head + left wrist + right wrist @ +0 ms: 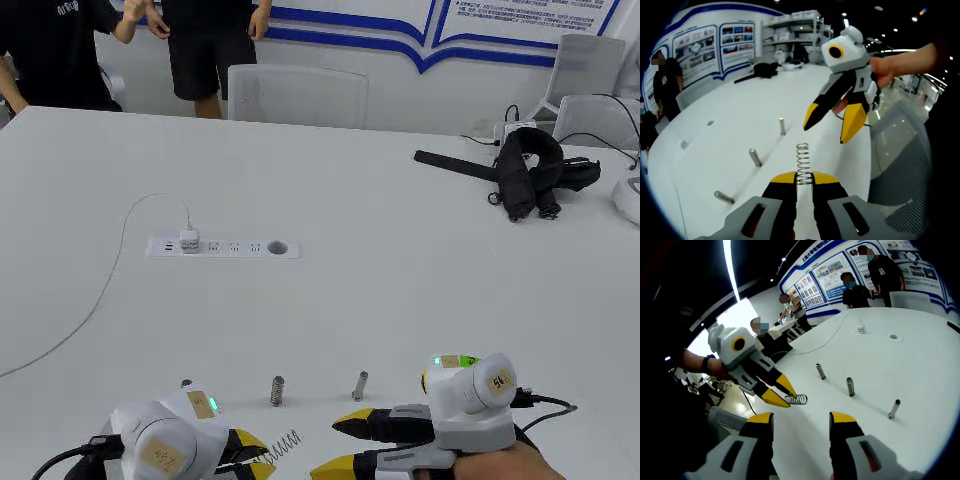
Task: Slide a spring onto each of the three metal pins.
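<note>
Left claw (pixel 799 177) is clamping one end of a loose spring (pixel 802 160) between its yellow tips. The rest of the coil is sticking straight out past the tips, toward the right claw (pixel 826 132).

Right claw is standing apart with nothing between its tips, near the spring's free end but not touching it.

In the head view both claws are sitting low over the near edge of the white tabletop (pixel 400 280), with the spring between them.

Three pins are standing in a row just beyond:
- left pin (pixel 820 371) is wearing a spring
- middle pin (pixel 850 386) is wearing a spring
- right pin (pixel 894 409) is showing bare metal

The held spring is lying clear of all three pins, on the person's side of the row, between the middle and right pins.
</note>
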Action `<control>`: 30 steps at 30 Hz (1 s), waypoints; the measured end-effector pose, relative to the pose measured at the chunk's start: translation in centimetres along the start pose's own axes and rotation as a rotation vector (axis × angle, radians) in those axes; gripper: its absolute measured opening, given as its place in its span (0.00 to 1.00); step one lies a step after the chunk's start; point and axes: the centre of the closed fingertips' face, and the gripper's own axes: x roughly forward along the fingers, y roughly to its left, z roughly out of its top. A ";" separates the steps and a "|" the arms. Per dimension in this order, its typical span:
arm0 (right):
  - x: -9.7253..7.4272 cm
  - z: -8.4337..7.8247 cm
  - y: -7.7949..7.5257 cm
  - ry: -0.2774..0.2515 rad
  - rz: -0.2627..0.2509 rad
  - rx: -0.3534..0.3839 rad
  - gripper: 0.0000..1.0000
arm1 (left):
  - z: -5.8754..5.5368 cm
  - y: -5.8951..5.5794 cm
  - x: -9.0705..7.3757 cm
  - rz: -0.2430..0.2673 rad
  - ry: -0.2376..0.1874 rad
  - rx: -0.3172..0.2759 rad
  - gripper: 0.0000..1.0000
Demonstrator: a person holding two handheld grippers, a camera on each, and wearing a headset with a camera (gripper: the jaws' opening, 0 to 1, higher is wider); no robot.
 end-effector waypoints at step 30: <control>-0.3 0.1 2.2 0.013 0.157 0.084 0.15 | 3.3 -4.0 0.8 -0.119 -0.055 0.099 0.10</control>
